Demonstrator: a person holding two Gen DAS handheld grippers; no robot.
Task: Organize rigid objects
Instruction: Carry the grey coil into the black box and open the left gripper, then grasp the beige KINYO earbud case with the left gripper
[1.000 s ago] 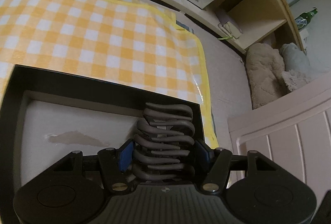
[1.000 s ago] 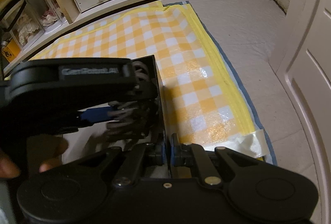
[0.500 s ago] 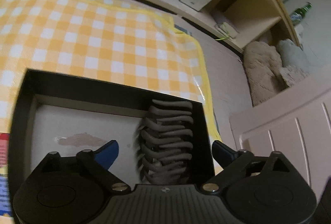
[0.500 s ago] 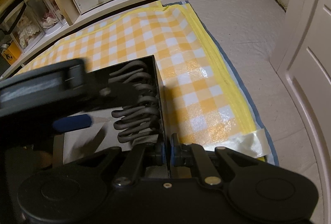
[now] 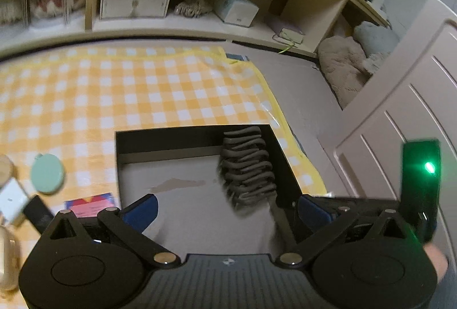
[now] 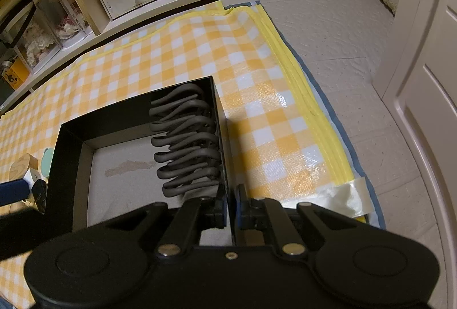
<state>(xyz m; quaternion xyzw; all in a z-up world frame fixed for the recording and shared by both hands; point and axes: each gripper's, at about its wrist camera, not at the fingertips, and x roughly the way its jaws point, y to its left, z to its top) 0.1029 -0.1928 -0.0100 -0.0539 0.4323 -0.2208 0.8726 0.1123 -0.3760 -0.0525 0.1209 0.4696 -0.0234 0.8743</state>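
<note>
left hand-held gripper (image 5: 225,207): jaws opening wide, nothing between them, lower centre of frame | black box (image 6: 70,137): on the checked mat (image 6: 257,109), mid-frame | grey hangers (image 6: 185,143): stacked along box's right wall | right hand-held gripper (image 6: 232,209): pressed together, pinching the box's right wall

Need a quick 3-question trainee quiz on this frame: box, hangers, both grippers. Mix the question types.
1. True or false: the right gripper is clamped on the side wall of the black box.
2. Where in the box does the stack of grey hangers lie?
A. against the wall that the right gripper clamps
B. in the middle
C. outside, on the checked mat
3. Fill in: the left gripper has its jaws wide apart and holds ____.

Key: 1 true; 2 A; 3 nothing
</note>
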